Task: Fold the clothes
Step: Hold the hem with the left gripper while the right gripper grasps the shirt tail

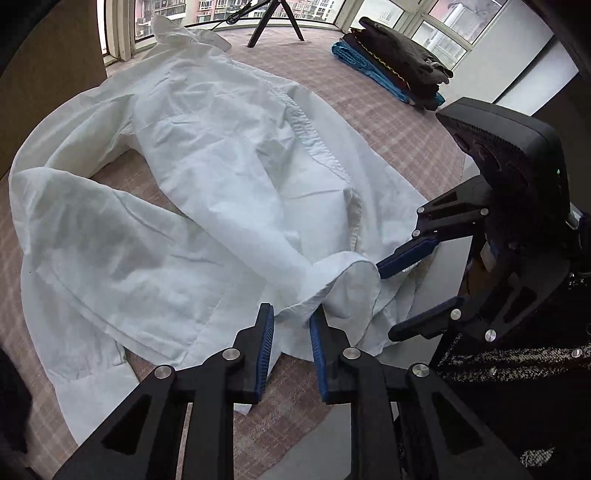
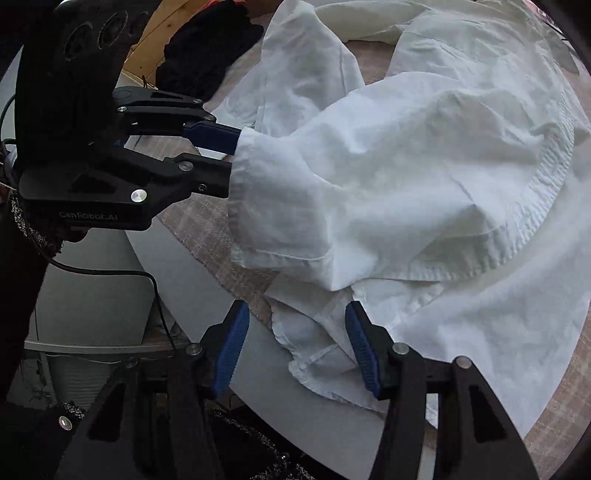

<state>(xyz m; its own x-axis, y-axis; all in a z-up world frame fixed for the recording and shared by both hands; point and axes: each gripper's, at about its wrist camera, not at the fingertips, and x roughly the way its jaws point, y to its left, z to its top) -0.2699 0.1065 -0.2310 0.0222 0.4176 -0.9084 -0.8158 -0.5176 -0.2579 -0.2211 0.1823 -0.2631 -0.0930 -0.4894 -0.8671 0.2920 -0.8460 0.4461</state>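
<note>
A white long-sleeved shirt (image 1: 207, 177) lies spread and crumpled on a checked pink cloth surface (image 1: 388, 122); it also fills the right wrist view (image 2: 424, 155). My left gripper (image 1: 291, 314) is open, its blue pads on either side of a raised fold of the shirt's hem near the front edge. It shows in the right wrist view (image 2: 236, 158) with its fingertips hidden under a shirt fold. My right gripper (image 2: 295, 314) is open over the shirt's crumpled corner at the table edge; it shows in the left wrist view (image 1: 388, 291), just right of the same fold.
A stack of folded dark and blue clothes (image 1: 395, 62) lies at the far right of the surface. A tripod (image 1: 275, 22) stands by the windows at the back. A dark garment (image 2: 207, 51) lies beyond the shirt in the right wrist view. The table's grey edge (image 2: 207, 280) runs close below my grippers.
</note>
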